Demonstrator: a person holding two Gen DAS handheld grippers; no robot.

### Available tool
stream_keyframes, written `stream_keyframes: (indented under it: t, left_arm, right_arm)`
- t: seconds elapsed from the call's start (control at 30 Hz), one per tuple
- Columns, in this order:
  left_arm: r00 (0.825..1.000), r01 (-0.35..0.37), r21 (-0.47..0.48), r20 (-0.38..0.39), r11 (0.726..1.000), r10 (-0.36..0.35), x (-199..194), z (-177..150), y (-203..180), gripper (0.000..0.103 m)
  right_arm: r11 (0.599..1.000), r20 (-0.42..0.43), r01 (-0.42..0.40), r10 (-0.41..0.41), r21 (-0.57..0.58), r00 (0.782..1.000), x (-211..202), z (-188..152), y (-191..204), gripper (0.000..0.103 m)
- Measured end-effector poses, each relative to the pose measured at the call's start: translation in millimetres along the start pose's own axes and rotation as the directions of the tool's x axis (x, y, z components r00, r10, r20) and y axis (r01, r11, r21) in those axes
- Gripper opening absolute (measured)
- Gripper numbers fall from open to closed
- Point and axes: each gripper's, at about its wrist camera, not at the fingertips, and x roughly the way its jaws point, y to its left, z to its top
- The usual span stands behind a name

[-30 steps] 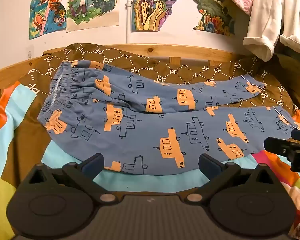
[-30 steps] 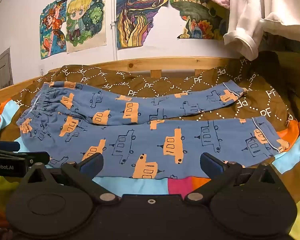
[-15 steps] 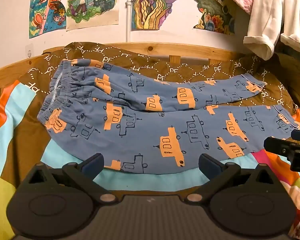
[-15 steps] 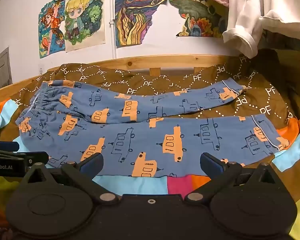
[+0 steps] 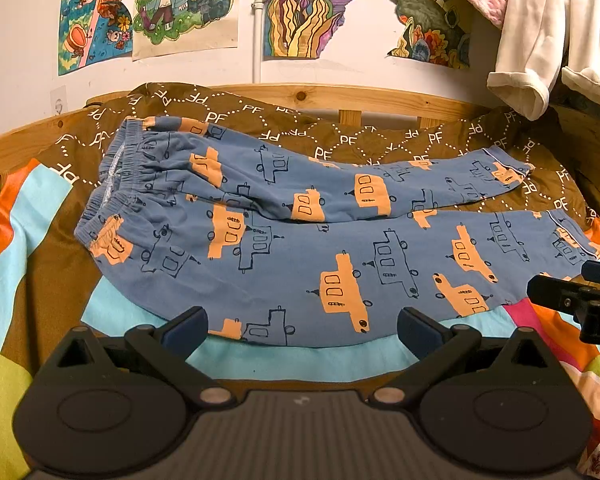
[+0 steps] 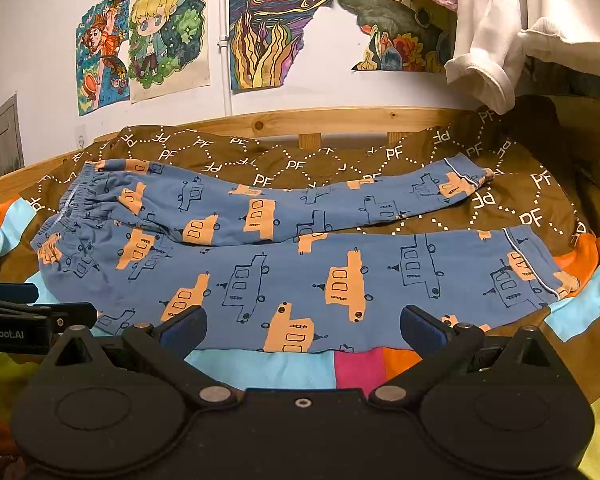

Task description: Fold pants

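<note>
Blue pants (image 5: 300,248) printed with orange and outlined boats lie spread flat on the bed, waistband at the left, both legs running right, the far leg angled away from the near one. They also show in the right wrist view (image 6: 300,264). My left gripper (image 5: 302,326) is open and empty, just in front of the near leg's lower edge, toward the waist side. My right gripper (image 6: 302,328) is open and empty, in front of the near leg toward the cuff side. Each gripper shows at the edge of the other's view.
The pants rest on a brown "PF" patterned blanket (image 5: 340,140) over a colourful striped sheet (image 5: 300,360). A wooden bed rail (image 5: 380,98) runs behind, under a wall with posters. White and pink clothes (image 5: 540,32) hang at the upper right.
Both views have shifted very slightly; the pants sit a touch higher in the right wrist view. Both grippers stay open and the pants have not moved.
</note>
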Motion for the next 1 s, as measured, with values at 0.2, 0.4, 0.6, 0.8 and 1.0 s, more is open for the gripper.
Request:
stream_keyframes:
  t: [0.2, 0.4, 0.6, 0.8, 1.0]
  left_arm:
    - [1.000, 0.000, 0.000, -0.001, 1.000, 0.000, 0.1, 0.0, 0.0, 0.103]
    - [1.000, 0.000, 0.000, -0.002, 1.000, 0.000, 0.1, 0.0, 0.0, 0.103]
    - [1.000, 0.000, 0.000, -0.003, 1.000, 0.000, 0.1, 0.0, 0.0, 0.103]
    - [1.000, -0.001, -0.001, -0.004, 1.000, 0.001, 0.2, 0.0, 0.0, 0.103]
    - [1.000, -0.011, 0.001, -0.010, 1.000, 0.011, 1.9, -0.8, 0.1, 0.103]
  right_arm:
    - [1.000, -0.001, 0.000, 0.000, 0.001, 1.000, 0.2, 0.0, 0.1, 0.102]
    - [1.000, -0.002, 0.000, 0.000, 0.001, 1.000, 0.9, -1.0, -0.2, 0.102]
    - [1.000, -0.003, 0.000, 0.000, 0.002, 1.000, 0.8, -0.5, 0.1, 0.102]
    - [1.000, -0.004, 0.000, 0.000, 0.001, 1.000, 1.1, -0.5, 0.2, 0.102]
    - [1.000, -0.006, 0.002, -0.002, 0.001, 1.000, 3.1, -0.4, 0.8, 0.102]
